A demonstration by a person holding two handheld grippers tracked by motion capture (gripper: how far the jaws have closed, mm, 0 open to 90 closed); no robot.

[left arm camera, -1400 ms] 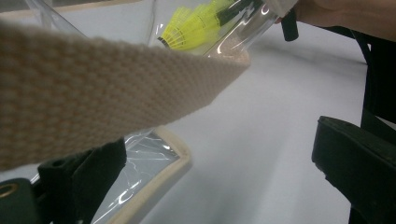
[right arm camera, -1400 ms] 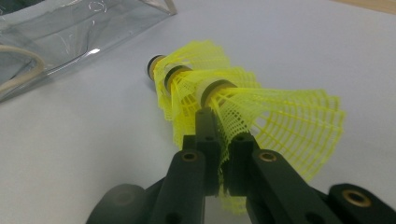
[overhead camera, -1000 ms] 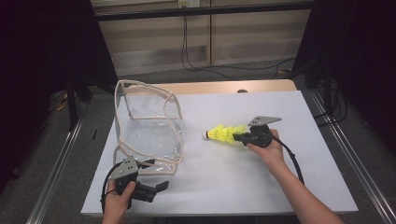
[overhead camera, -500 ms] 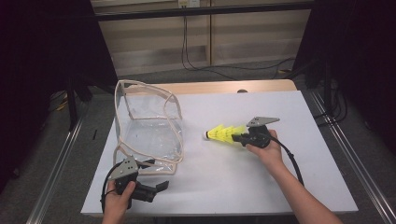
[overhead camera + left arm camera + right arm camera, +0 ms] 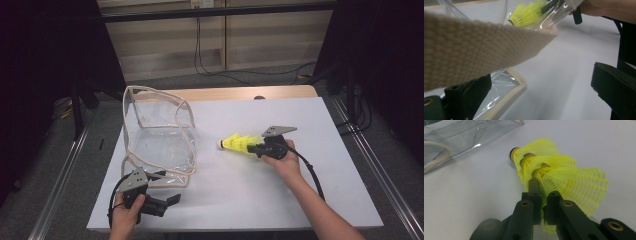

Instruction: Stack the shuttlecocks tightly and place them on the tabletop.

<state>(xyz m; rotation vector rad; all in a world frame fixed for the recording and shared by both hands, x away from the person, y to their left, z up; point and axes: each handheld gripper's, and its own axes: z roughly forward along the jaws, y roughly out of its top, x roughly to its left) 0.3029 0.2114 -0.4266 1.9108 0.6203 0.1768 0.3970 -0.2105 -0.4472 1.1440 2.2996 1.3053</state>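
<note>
Pinching the stacked yellow shuttlecocks (image 5: 554,177) by their skirts, my right gripper (image 5: 256,149) keeps the cork noses aimed at the clear bag (image 5: 160,145) beyond. My left gripper (image 5: 170,201), jaws spread, waits at the bag's near strap (image 5: 486,47), probably to steady the mouth.

Hardly anything shifts over this last second. The right gripper (image 5: 256,148) keeps the yellow shuttlecocks (image 5: 239,143) clamped in the same spot on the white table (image 5: 300,120), maybe nudged a hair toward the clear bag (image 5: 160,142).
</note>
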